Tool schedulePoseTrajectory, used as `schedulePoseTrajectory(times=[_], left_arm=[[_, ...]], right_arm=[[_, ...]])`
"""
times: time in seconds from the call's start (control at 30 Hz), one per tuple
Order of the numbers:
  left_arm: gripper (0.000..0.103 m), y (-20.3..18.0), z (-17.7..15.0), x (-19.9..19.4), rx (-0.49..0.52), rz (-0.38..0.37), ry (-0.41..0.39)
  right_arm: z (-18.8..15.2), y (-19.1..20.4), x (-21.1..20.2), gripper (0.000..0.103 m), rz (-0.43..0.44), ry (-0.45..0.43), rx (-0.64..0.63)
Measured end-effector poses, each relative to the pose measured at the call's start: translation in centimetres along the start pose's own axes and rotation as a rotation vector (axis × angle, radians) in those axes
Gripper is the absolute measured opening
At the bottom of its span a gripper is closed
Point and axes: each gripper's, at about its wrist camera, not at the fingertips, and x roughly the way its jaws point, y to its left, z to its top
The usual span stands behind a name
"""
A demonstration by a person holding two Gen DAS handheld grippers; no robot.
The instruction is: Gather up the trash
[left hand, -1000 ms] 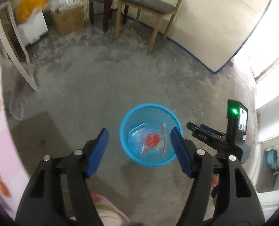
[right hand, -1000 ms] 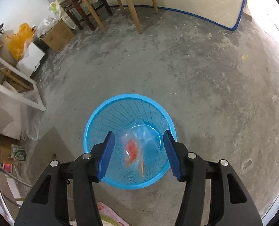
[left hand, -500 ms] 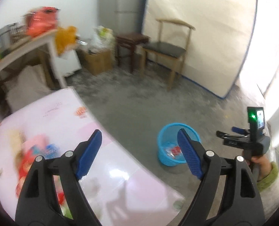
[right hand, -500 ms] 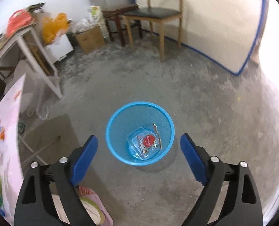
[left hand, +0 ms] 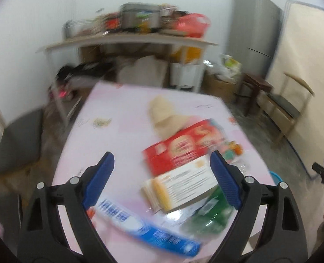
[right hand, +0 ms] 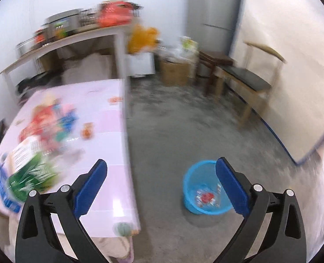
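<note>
- Two views, both pretty smeared with motion blur, so bear with me.
- Left wrist view: a second ago this camera was staring straight down into the bin on the floor; now it's swung up over the pink table [left hand: 122, 131]. The left gripper [left hand: 162, 179] has its jaws spread wide with nothing between them.
- Litter is right under it: a red box [left hand: 179, 146], a white and yellow packet [left hand: 181, 184] just in front, a blue and white box [left hand: 148, 228] nearest the camera, and a green wrapper [left hand: 208, 219] off to the right. A beige lump behind them is too blurry to name.
- Only a sliver of the blue basket shows past the table's right edge.
- Right wrist view: this one has lifted away from the bin too. The right gripper [right hand: 162, 186] is wide open and empty, hanging over the table's right edge.
- The blue mesh basket [right hand: 192, 179] sits on the concrete floor, well apart from the table, with a clear wrapper with a red spot [right hand: 205, 197] lying in it.
- My read: one piece is binned, and both hands are heading back for the next pickup, probably from that pile.
</note>
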Motion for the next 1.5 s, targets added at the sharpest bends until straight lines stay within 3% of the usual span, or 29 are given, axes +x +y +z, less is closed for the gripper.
schedulePoseTrajectory(times=[0.13, 0.43, 0.73, 0.93, 1.23, 1.4, 1.5], left_arm=[[0.085, 4.6, -3.7, -0.3, -0.131, 0.021, 0.039], [0.091, 10.3, -8.3, 0.6, -0.296, 0.028, 0.085], [0.094, 11.6, -9.0, 1.7, -0.365, -0.036, 0.085], [0.094, 11.1, -9.2, 2.4, -0.353, -0.074, 0.082], [0.094, 10.8, -9.0, 3.8, -0.348, -0.108, 0.078], [0.094, 10.0, -9.1, 5.1, -0.365, -0.187, 0.128], [0.094, 9.3, -9.0, 5.7, -0.368, -0.194, 0.136]], right_arm=[[-1.1, 5.6, 0.0, 0.096, 0.077, 0.000, -0.058], [-2.7, 11.6, 0.1, 0.096, 0.275, 0.064, -0.034], [-1.5, 14.9, 1.8, 0.096, 0.303, 0.081, -0.036], [-1.0, 15.9, 3.2, 0.096, 0.288, 0.104, -0.039], [0.5, 14.8, 3.3, 0.096, 0.211, 0.046, -0.005], [0.7, 14.1, 3.8, 0.096, 0.208, 0.044, 0.028], [0.5, 14.0, 4.4, 0.096, 0.205, 0.050, 0.049]])
